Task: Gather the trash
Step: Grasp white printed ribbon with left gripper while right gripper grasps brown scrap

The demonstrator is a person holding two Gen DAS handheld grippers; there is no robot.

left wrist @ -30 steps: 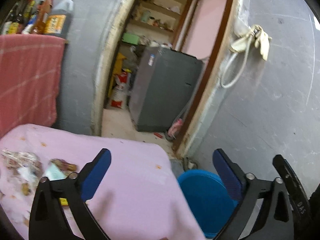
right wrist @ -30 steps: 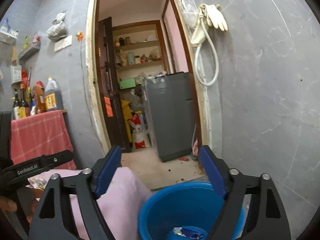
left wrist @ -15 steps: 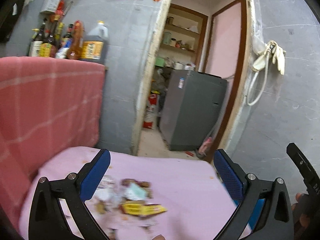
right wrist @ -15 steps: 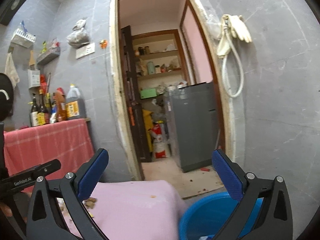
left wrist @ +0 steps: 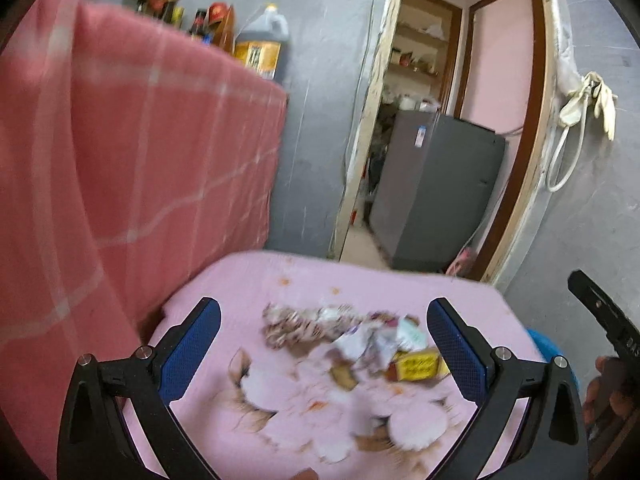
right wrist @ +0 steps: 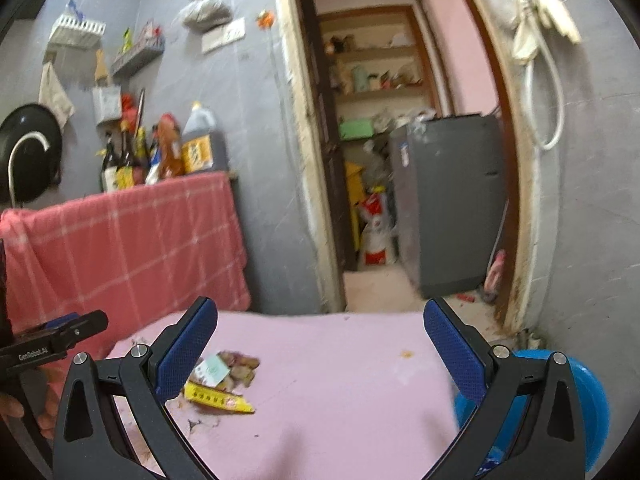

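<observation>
Both tools empty, jaws wide apart. Left tool point(left wrist: 320, 344) lined up over trash pile point(left wrist: 352, 340) on pink worktop point(left wrist: 360, 276). Right tool point(right wrist: 320, 344) nearby, bucket point(right wrist: 588, 392) off right edge. Approach step imo; next: drop, clamp one wrapper.

Trash point(left wrist: 356, 340): a loose heap of crumpled wrappers, paper scraps and one flat yellow packet point(right wrist: 218, 396), lying on the pink cloth. Blue bucket point(right wrist: 588, 396): upright, standing beside the cloth's right edge, below its level.
</observation>
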